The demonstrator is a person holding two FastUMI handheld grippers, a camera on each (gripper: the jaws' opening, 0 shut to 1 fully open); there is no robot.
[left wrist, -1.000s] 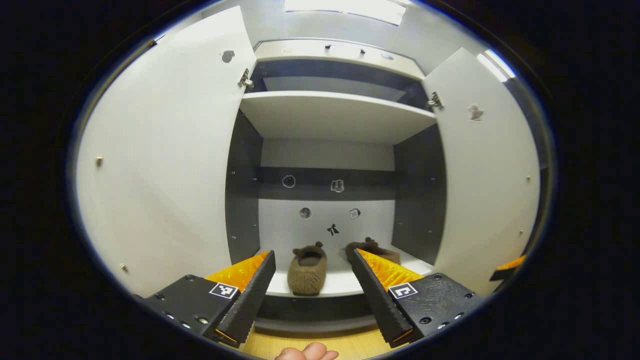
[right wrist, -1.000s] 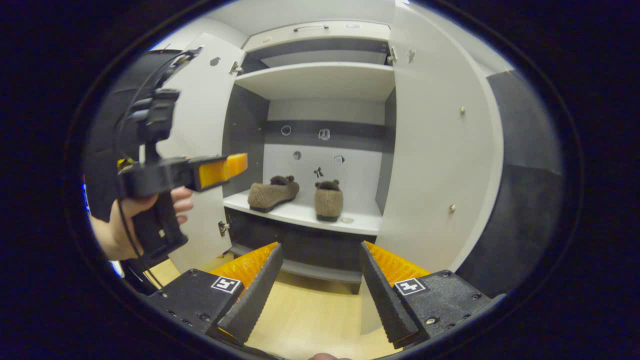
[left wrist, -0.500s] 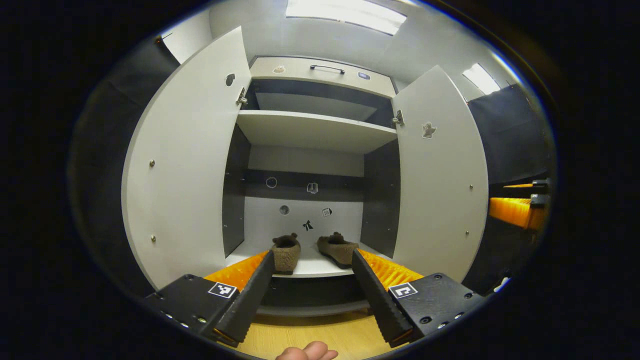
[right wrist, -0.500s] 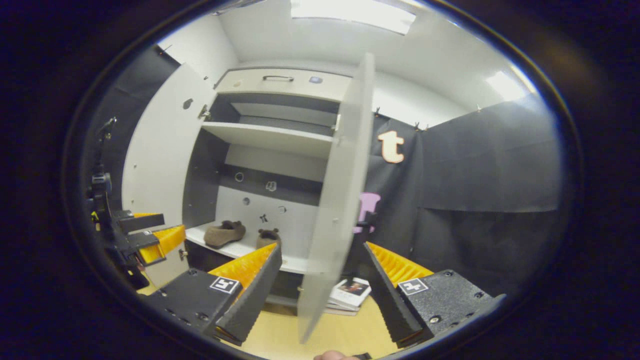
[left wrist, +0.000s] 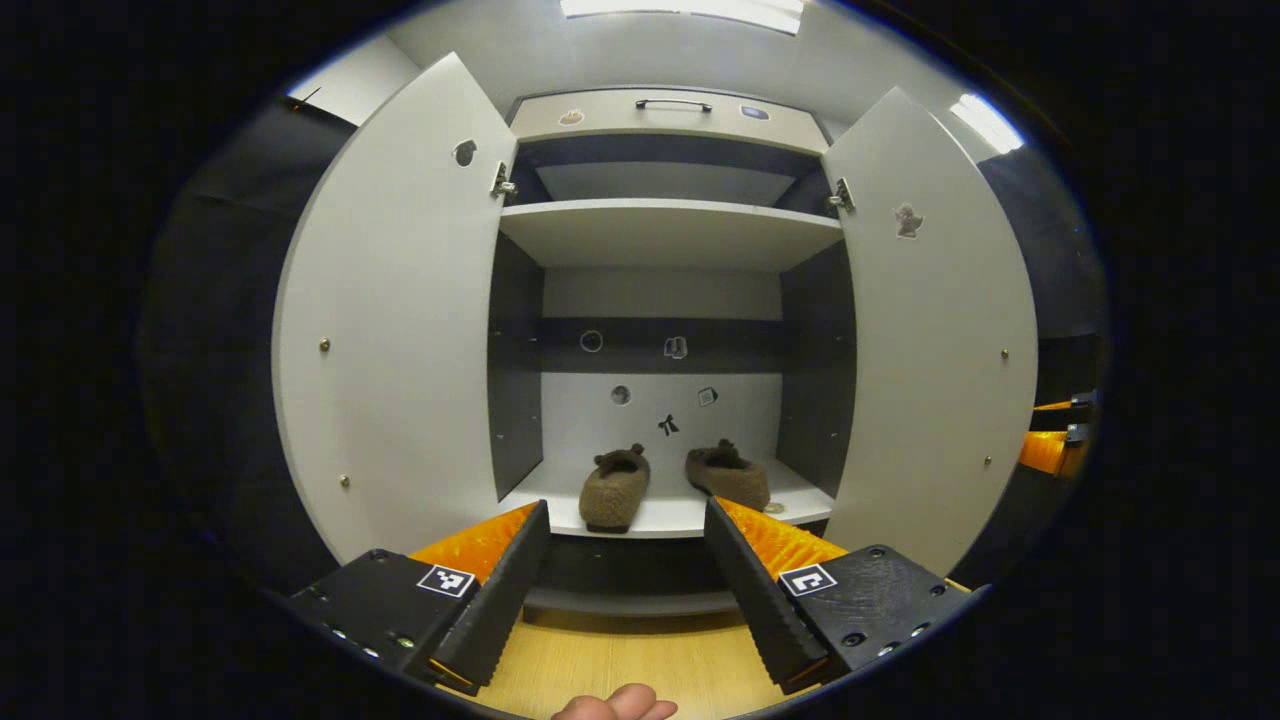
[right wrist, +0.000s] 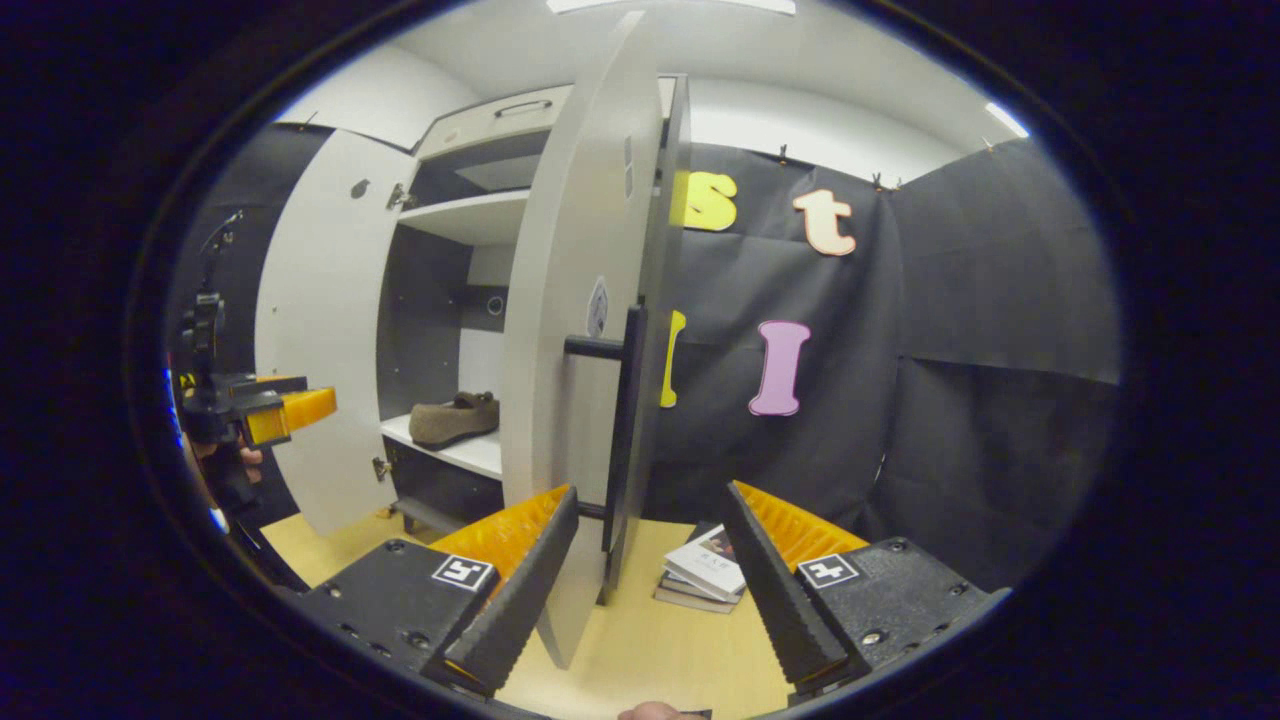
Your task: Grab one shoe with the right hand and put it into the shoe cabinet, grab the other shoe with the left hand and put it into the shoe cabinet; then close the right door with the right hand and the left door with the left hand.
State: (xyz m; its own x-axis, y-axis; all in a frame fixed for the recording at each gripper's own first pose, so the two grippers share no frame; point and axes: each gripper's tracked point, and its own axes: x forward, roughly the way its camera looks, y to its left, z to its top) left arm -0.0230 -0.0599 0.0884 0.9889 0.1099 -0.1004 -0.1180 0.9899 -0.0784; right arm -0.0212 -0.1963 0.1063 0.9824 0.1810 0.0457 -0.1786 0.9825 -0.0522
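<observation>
In the left gripper view, the left hand-held gripper is spread wide with nothing in it, facing the tall white shoe cabinet with both doors swung open. Two fuzzy brown slippers sit side by side on its lower shelf. The right hand-held gripper is likewise spread and empty, just beside the white right door's outer face with its black bar handle.

A staged recording booth, dressed as a home hallway, is being shown. A pale shoe cabinet with open doors is being backed by black cloth walls clipped up along the top. A light wooden floor is being lit by ceiling panels, and books are lying stacked on it.
</observation>
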